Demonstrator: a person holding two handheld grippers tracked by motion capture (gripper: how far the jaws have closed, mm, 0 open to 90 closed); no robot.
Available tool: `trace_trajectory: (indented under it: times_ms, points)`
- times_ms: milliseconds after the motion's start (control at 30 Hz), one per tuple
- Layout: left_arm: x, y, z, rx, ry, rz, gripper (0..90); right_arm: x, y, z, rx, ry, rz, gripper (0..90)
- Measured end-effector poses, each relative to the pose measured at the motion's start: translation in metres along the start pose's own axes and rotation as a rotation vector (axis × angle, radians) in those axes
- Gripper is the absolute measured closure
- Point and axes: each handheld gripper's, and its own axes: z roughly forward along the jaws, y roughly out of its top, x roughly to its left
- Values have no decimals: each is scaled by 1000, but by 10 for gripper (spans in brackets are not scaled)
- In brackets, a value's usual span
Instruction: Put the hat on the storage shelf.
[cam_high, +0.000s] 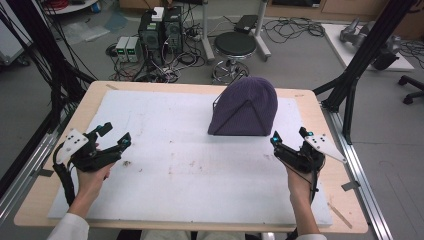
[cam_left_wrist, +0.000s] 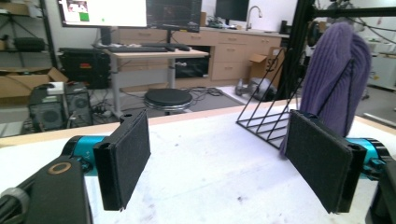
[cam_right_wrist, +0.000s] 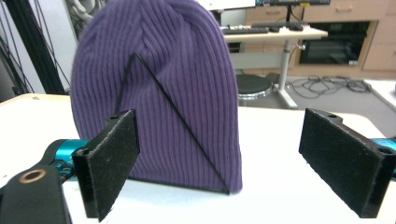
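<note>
While both grippers hang wide open and empty, the purple beanie (cam_high: 245, 107) stands draped over its wire rack (cam_left_wrist: 264, 119) toward the tabletop's far right edge, just ahead of the right gripper (cam_high: 289, 137), well apart from the left gripper (cam_high: 114, 135).

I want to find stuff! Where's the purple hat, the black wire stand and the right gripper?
purple hat (cam_high: 248, 102), high view, knitted side.
black wire stand (cam_left_wrist: 262, 122), left gripper view, base bars.
right gripper (cam_high: 291, 136), high view, between its fingertips.
</note>
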Motion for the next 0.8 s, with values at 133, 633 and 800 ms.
trace_trajectory:
  times_ms: [133, 633, 800]
  points:
    - [6, -8, -10, 6, 27, -11, 227, -1, -8, -1, 20, -2, 13, 116]
    - [20, -29, -32, 3, 127, -40, 216, 4, -44, -6, 36, -43, -22, 116]
    - [22, -35, -37, 3, 151, -44, 212, 9, -53, -7, 56, -66, -38, 116]
